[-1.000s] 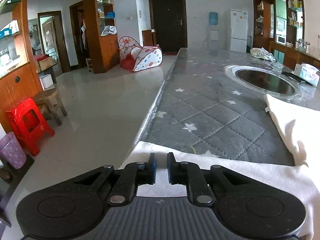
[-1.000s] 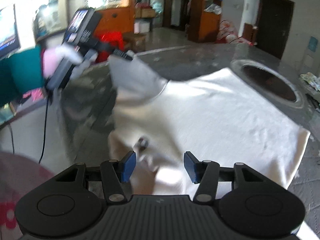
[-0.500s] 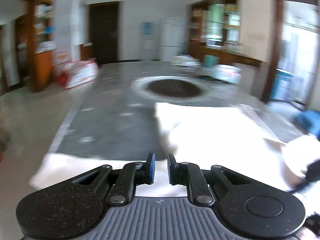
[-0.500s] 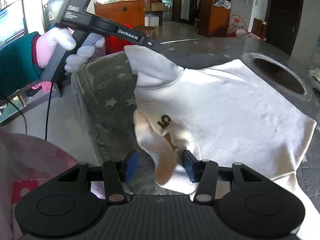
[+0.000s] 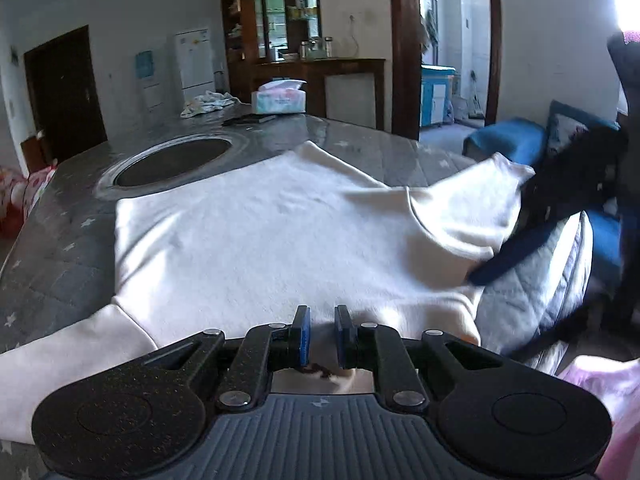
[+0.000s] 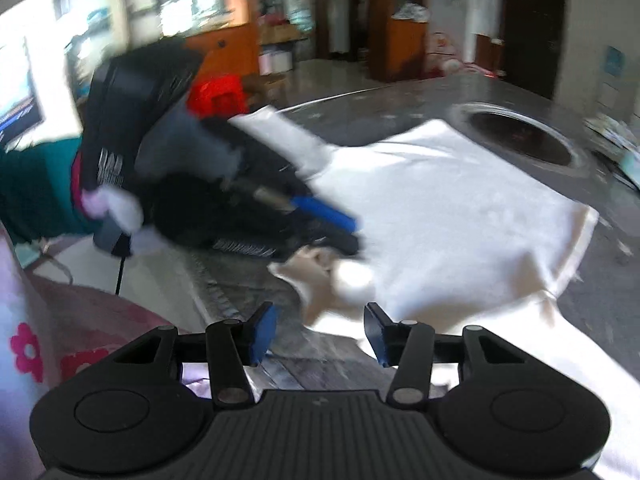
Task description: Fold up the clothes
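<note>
Left gripper (image 5: pixel 321 334): nearly closed, pinching the near edge of the white sweatshirt (image 5: pixel 272 240).
Right gripper (image 6: pixel 318 334): spread, empty, just over the hem.
Sweatshirt: spread on grey quilted table (image 5: pixel 52 280).

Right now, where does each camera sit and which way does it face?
Left wrist: sits on the left tool, looks across the white garment toward the tissue box and cabinet; its narrowly parted fingers and, blurred at right, the other tool show.
Right wrist: sits on the right tool, fingers open, looks over the garment's near edge toward the dark door; the left tool, a gloved hand and sleeve show.
Shared: the garment, the grey starred cover, its round opening.
</note>
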Available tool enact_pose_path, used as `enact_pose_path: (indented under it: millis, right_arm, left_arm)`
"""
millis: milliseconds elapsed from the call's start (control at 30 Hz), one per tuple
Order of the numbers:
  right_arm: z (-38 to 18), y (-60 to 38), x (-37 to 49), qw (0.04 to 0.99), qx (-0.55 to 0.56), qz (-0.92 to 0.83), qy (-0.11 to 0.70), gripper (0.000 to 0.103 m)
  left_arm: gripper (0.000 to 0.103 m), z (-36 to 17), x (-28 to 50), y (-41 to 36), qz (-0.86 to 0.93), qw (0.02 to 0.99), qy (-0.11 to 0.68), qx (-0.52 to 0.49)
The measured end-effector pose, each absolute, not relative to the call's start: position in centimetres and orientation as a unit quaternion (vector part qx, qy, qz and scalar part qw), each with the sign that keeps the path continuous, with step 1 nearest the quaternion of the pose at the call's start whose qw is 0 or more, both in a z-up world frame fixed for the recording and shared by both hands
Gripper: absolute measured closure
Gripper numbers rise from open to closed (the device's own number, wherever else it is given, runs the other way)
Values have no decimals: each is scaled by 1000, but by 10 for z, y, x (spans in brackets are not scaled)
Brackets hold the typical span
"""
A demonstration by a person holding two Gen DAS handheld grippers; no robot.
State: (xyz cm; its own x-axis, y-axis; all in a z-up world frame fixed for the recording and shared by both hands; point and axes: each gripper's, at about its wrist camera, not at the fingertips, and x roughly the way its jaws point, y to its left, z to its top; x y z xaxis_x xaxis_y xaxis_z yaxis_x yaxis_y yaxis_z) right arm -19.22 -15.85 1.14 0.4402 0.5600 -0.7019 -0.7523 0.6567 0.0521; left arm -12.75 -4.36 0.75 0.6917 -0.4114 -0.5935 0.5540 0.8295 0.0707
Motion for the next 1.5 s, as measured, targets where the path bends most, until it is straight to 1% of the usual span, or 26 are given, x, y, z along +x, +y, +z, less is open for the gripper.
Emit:
enact_pose_path:
  millis: [233,433,500,667,900,967,1033,1100,1133,1167,1233,1367,1500]
  right_arm:
    - [12,-229,-186,897,-58,249,361,55]
    - [9,-300,-172,935,-10,84,344,55]
    - [4,-321,-168,937,0,43,345,55]
    - [-7,-362,-166,938,33,-31,345,55]
    - [-21,-388,-158,931,82,-52,352,55]
    - [-23,-392,-157,929,100,-51,353,59]
    - [-25,-396,-158,927,120,-46,353,70]
    - [-25,-399,-159,927,127,-47,349,79]
    - [-24,-400,-161,929,127,-50,345,87]
    - [-23,-400,-162,930,126,-52,341,88]
    - [-19,-399,-164,933,122,-55,333,93]
    - [-3,-392,-166,943,111,-47,309,94]
    - [26,-380,-166,955,98,-22,279,94]
  left_arm:
    - [86,8,-139,-46,-274,909,276,152]
    - [84,20,-139,-48,-274,913,268,137]
    - [82,24,-138,-49,-272,915,267,130]
    - [72,30,-136,-57,-272,918,260,127]
    - [71,32,-135,-76,-289,912,258,133]
    - [70,32,-136,-82,-295,910,257,136]
    - [69,30,-135,-88,-300,908,259,137]
    - [69,28,-133,-93,-306,905,261,138]
    - [68,27,-132,-96,-309,904,263,139]
    - [67,26,-132,-99,-312,902,264,140]
    - [67,23,-131,-105,-317,899,265,145]
    - [67,19,-132,-116,-332,892,267,150]
    - [67,14,-132,-127,-348,887,264,153]
